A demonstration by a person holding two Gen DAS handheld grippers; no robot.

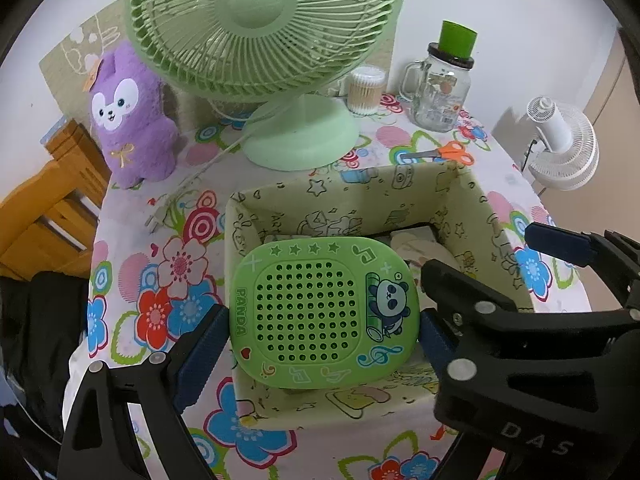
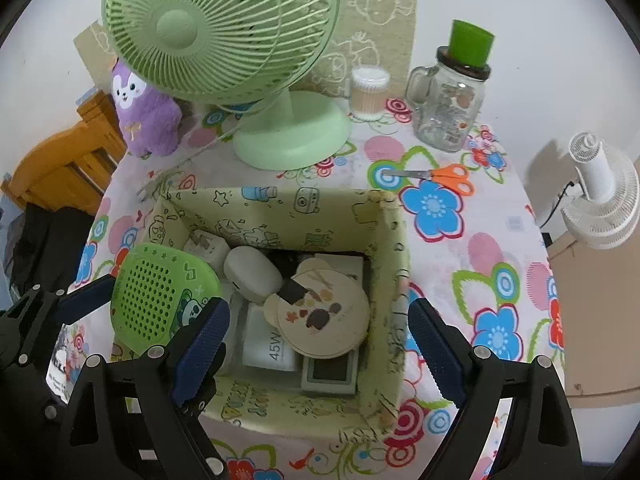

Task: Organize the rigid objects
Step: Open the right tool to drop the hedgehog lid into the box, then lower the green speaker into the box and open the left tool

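My left gripper (image 1: 324,326) is shut on a green panda case (image 1: 324,312) with a perforated lid, and holds it over the near left part of a pale green fabric box (image 1: 400,180). The case (image 2: 160,296) and the left gripper (image 2: 156,296) also show at the left in the right wrist view. My right gripper (image 2: 318,332) is open and empty above the box (image 2: 384,272), its fingers straddling the box's right wall. Inside lie a round beige palette (image 2: 324,316), a white mouse-like object (image 2: 252,276), a white charger (image 2: 270,346) and a grey device (image 2: 330,376).
On the flowered tablecloth (image 2: 480,248) behind the box stand a green desk fan (image 2: 288,132), a purple plush toy (image 2: 148,120), a cotton-swab tub (image 2: 368,94) and a glass jar mug (image 2: 448,108). Orange scissors (image 2: 440,176) lie behind the box. A white fan (image 2: 600,196) stands off the table's right.
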